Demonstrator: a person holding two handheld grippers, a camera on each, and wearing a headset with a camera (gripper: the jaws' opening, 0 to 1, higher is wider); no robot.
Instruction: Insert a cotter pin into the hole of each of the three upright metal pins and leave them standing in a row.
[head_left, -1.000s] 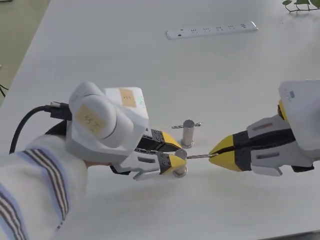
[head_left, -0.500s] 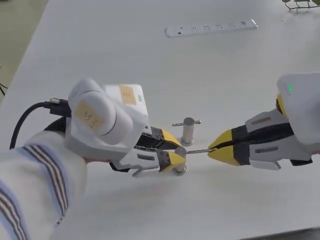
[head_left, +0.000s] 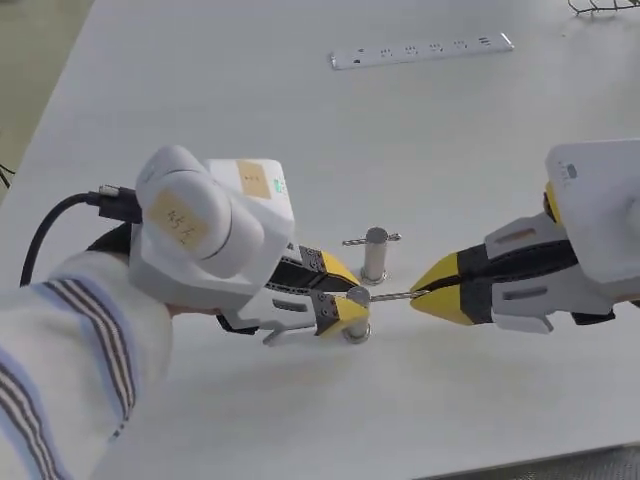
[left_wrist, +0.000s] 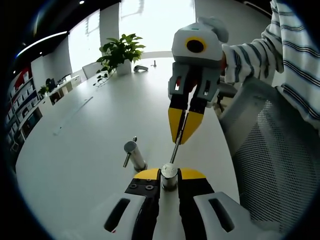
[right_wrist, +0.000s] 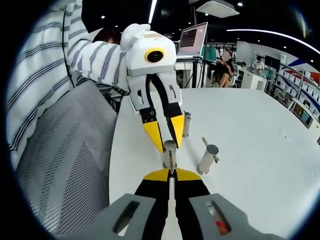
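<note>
My left gripper (head_left: 343, 301) is shut on an upright metal pin (head_left: 357, 312) that stands on the white table; its yellow jaws clamp the pin's top (left_wrist: 169, 176). From the right, my right gripper (head_left: 418, 292) is shut on a thin cotter pin (head_left: 388, 297), held level with its tip at the pin's head (right_wrist: 170, 148). Just behind stands a second metal pin (head_left: 374, 255) with a cotter pin (head_left: 370, 239) through it. A third metal pin (right_wrist: 186, 124) stands beyond the left gripper (right_wrist: 165, 135).
A white power strip (head_left: 420, 50) lies at the far side of the table (head_left: 200, 100). A black cable (head_left: 50, 230) trails from the left gripper. A mesh chair (left_wrist: 265, 150) sits at the table's near edge, a potted plant (left_wrist: 122, 50) far off.
The right gripper has edged left with the cotter pin, closing the gap to the held metal pin. The left gripper keeps its hold; the head camera has shifted slightly.
</note>
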